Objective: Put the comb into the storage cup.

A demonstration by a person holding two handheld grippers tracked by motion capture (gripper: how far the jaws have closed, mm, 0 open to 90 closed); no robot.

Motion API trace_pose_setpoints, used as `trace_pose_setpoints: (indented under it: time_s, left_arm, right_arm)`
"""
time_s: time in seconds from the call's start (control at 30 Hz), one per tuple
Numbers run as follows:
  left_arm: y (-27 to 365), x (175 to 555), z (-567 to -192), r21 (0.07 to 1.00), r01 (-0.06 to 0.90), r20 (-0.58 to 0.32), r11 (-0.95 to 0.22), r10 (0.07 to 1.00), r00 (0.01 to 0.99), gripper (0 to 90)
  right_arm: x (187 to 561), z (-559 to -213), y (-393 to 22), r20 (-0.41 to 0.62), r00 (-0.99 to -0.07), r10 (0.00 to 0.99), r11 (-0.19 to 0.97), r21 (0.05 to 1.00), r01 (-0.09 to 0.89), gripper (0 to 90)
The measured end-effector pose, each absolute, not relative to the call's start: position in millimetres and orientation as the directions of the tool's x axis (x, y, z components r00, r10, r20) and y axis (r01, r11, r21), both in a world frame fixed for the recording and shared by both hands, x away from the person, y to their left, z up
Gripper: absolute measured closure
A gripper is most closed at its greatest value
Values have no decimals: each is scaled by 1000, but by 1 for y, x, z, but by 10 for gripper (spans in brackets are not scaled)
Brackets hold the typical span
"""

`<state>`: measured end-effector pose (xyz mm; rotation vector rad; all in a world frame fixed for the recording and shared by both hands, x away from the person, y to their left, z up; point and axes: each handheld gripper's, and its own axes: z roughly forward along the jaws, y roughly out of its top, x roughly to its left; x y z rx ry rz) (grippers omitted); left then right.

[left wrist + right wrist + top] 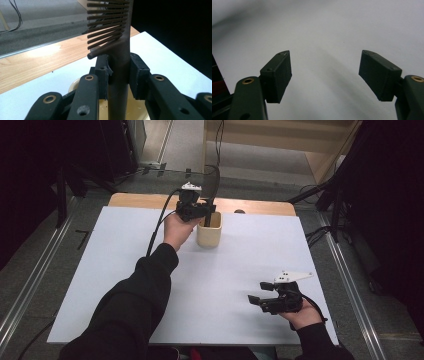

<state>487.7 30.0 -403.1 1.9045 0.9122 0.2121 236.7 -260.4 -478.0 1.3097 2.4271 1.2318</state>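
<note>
A: The left gripper [117, 72] is clenched on a comb [120, 47]. Its matte black foam-faced pads press the comb's smooth dark brown handle from both sides, just below the lowest tooth.

B: How does the comb stand, taking the cup as the mark?

A: Upright, its handle running down into the cup [209, 230], a squarish cream holder with rounded corners and a glossy inside. The long thin rounded teeth stick out sideways above the gripper, which hangs right over the cup's mouth.

B: And the other one?

A: The right gripper [262, 293] is released, its blocky jaws spread wide with nothing between them. It sits well apart from the cup, toward the near right of the white sheet on the wooden bench [145, 200].
</note>
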Motion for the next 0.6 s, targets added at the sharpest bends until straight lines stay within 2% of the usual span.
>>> trace_pose_setpoints:
  time_s: [0.6]
  left_arm:
    - [30,486,-418,826,501,-215,-259,676,704,723]
  right_arm:
    - [237,-478,-260,252,-618,744,299,702,646,246]
